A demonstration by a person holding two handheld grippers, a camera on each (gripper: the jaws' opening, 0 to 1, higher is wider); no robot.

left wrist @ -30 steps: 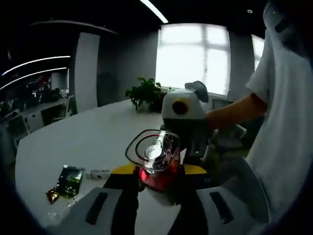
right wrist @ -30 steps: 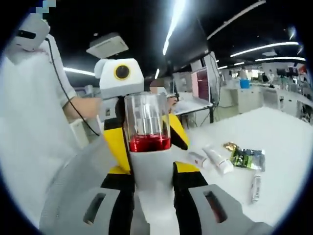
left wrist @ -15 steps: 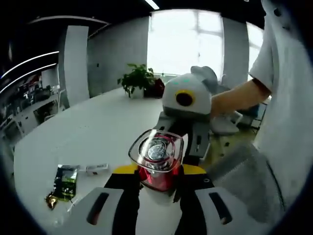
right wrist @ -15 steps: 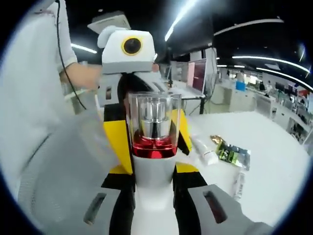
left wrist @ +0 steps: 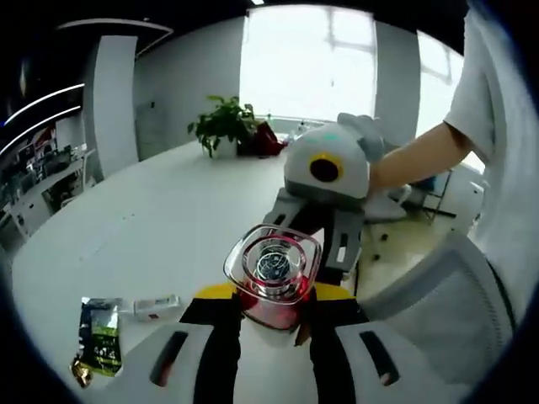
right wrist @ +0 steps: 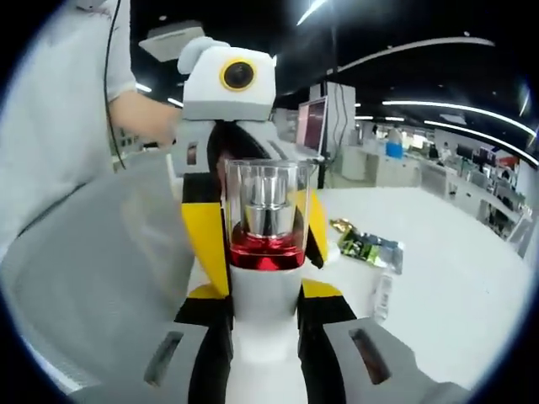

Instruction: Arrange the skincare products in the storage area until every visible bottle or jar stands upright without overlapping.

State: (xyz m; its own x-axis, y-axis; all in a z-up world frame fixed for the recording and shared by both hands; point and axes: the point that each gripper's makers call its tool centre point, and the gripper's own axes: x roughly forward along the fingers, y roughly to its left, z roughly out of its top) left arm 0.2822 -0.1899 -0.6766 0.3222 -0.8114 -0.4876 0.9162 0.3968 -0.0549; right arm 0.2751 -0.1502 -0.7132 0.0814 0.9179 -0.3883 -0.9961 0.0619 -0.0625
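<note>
White worktop [left wrist: 152, 227] runs back to a potted plant [left wrist: 221, 124] by a bright window. Over it both grippers grip one bottle [right wrist: 268, 220], clear-capped, red-collared, white-bodied. The right gripper [right wrist: 266, 282] has its fingers closed on the white body; the left gripper [left wrist: 268, 307] has closed from the opposite side. A green sachet [left wrist: 99, 324] and small tube [left wrist: 156, 305] lie flat on the worktop.

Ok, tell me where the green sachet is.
In the left gripper view the green sachet lies flat on the white table, lower left, beside a small white tube.
</note>
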